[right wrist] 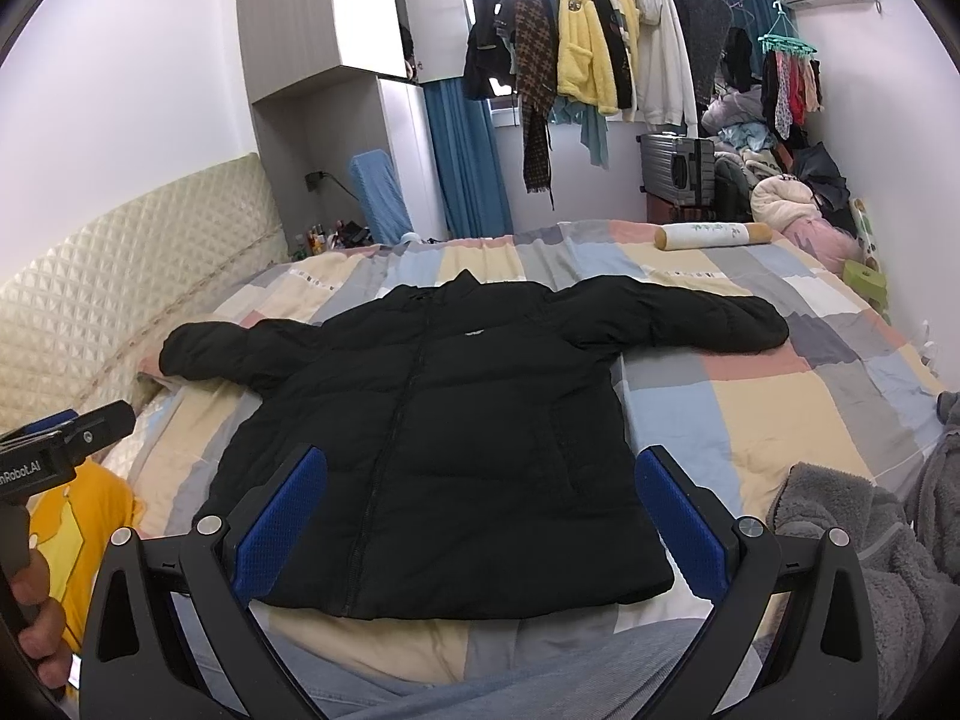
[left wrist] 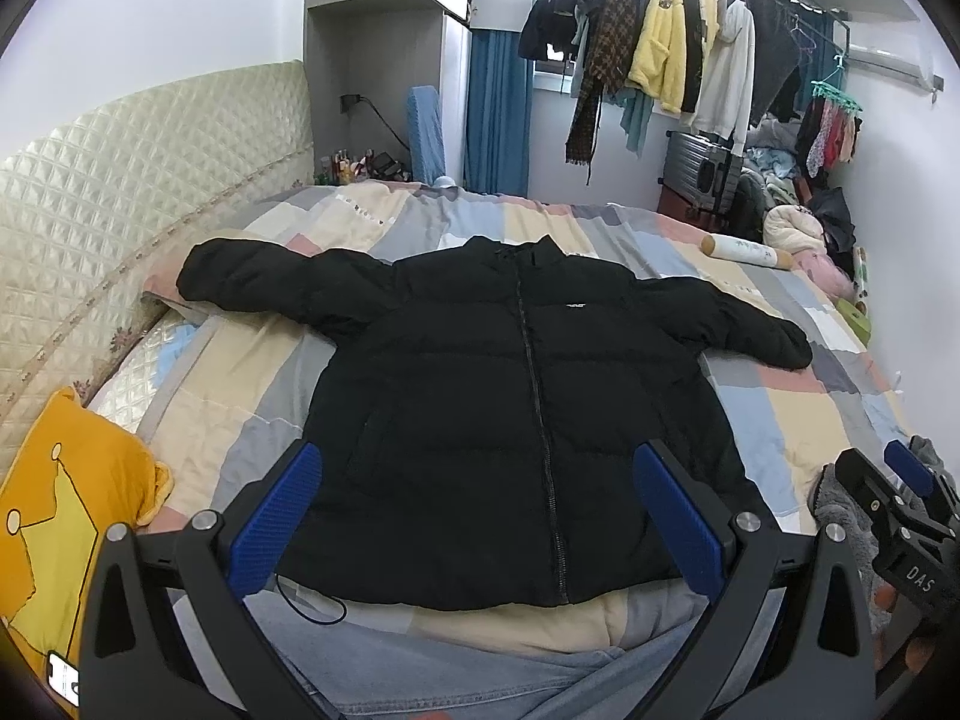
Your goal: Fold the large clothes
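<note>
A patchwork quilt (left wrist: 798, 402) in cream, grey, blue and pink blocks covers the bed and fills the middle of both views, with a quilted cream headboard (left wrist: 120, 192) curving up the left edge. On it, centre frame, lies a black puffer jacket (left wrist: 516, 420), front up and zipped, both sleeves spread wide to left and right, its hem nearest the cameras. A small white chest label sits right of the zipper, too small to read.

Across the top right, a rail of hanging clothes (left wrist: 660, 42) includes a yellow fleece (right wrist: 582, 54) and a checked scarf. A grey suitcase (right wrist: 675, 165) stands below it. A yellow cushion (left wrist: 66, 516) rests at the lower left, and a grey fleece garment (right wrist: 864, 564) bunches at the lower right of the right wrist view. A cylindrical bolster (right wrist: 708, 237) with faint unreadable printing lies at the far side of the bed.

The left gripper (left wrist: 480, 516) hovers over the hem, blue pads spread wide, holding nothing; in the other view its body reads "nRobot.AI". The right gripper (right wrist: 480, 516) is likewise released and empty above the hem; its side reads "DAS".
</note>
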A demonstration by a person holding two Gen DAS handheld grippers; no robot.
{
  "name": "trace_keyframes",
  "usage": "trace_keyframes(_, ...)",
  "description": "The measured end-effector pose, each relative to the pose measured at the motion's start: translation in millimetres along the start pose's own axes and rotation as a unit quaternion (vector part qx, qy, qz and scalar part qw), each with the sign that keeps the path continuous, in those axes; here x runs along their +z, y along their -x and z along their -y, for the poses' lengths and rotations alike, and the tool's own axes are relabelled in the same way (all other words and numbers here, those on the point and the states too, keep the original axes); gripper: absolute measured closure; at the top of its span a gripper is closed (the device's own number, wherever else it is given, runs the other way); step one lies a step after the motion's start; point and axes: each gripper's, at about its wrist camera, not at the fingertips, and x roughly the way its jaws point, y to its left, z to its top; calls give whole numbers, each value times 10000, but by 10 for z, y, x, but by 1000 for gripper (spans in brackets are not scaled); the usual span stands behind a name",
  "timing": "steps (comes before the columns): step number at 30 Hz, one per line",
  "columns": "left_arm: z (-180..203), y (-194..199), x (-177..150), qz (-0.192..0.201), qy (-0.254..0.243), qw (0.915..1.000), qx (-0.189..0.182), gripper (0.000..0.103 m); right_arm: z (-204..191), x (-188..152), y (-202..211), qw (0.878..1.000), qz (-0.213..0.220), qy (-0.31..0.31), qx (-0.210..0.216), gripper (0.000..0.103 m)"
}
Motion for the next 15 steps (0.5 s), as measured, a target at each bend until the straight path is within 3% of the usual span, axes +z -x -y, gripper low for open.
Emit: trace_keyframes(15, 1, -3, -39, -29, -2, 10000, -10, 0, 13, 2, 42, 10000, 2, -41, 7, 0)
